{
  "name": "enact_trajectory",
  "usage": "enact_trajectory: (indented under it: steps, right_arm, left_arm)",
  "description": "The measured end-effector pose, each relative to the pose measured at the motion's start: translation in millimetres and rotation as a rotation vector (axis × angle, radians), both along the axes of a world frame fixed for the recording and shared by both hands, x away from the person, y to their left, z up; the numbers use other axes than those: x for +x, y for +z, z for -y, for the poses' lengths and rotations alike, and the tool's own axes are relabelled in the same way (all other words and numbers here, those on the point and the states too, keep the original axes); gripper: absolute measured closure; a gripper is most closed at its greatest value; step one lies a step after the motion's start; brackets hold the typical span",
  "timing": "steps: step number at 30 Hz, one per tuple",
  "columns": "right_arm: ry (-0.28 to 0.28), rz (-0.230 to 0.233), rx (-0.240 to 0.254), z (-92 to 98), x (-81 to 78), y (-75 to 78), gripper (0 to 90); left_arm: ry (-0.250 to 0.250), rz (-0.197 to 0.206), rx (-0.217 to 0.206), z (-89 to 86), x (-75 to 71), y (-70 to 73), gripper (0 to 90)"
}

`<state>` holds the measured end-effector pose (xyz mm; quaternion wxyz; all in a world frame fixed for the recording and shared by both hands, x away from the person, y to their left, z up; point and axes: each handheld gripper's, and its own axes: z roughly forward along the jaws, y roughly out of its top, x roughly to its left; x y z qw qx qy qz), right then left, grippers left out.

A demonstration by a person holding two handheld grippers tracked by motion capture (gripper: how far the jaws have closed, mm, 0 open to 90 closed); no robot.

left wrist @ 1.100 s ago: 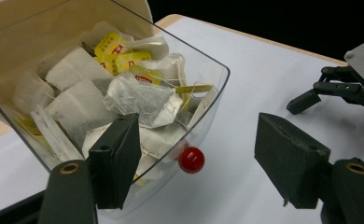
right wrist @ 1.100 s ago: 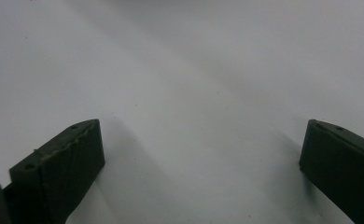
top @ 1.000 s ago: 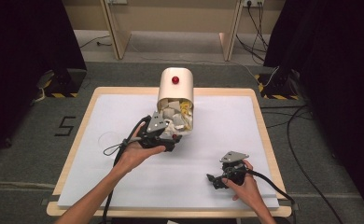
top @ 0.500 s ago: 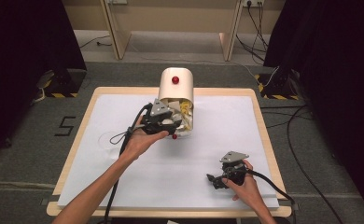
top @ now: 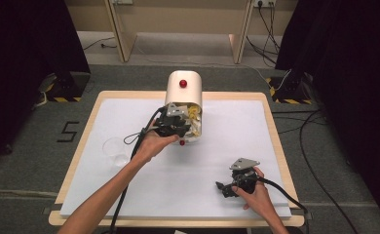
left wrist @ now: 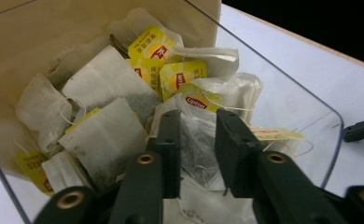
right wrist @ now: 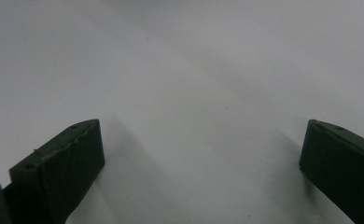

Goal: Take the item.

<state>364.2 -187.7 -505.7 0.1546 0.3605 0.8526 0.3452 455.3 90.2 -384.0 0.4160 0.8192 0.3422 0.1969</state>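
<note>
Closing now, my left gripper has pushed into the dispenser, jaws pinching a teabag; lifting out remains.

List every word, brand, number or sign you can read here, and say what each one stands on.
"Lipton": on the yellow tags of the tea bags in the dispenser.
"5": marked on the floor, left of the table.
Small print on the tag at the lower left and on the pale tag by the clear wall: too blurred to read.
</note>
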Motion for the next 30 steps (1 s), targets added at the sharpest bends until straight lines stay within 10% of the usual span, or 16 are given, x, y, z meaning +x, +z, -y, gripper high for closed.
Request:
enact_trajectory:
  steps: [9, 30]
  right_arm:
    - [0.0, 0.0, 0.0, 0.0, 0.0, 0.0, 0.4]
    - [0.0, -0.001, 0.0, 0.0, -0.1, 0.1, 0.4]
  left_arm:
    - [-0.014, 0.035, -0.011, -3.3, -1.2, 3.3, 88.4]
    - [-0.034, 0.131, -0.093, -25.7, -15.0, 50.7, 88.9]
